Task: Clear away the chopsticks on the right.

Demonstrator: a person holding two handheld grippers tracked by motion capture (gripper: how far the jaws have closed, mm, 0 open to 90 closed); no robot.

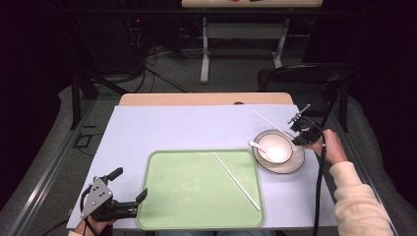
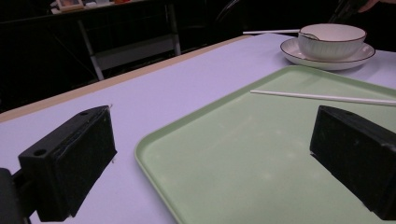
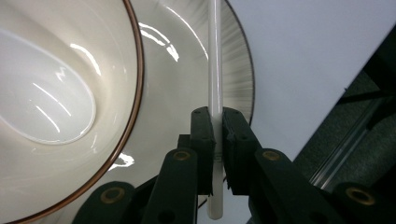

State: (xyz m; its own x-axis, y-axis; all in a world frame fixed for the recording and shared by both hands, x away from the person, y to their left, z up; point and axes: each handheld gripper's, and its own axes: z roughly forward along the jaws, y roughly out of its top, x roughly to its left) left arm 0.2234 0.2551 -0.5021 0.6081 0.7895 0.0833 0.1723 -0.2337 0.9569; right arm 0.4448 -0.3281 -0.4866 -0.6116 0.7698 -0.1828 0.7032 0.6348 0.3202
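A dim room is surrounding the pale lavender table top (image 1: 187, 129), whose wooden edge (image 1: 206, 99) is showing along the far side at the centre of the frame. Grey carpeted floor (image 1: 231, 71) is stretching across the upper middle, with black cables (image 1: 147, 61) trailing at upper left and a second desk on white metal legs (image 1: 205, 46) standing at the top. A black folding chair (image 1: 310, 76) is sitting at the right.
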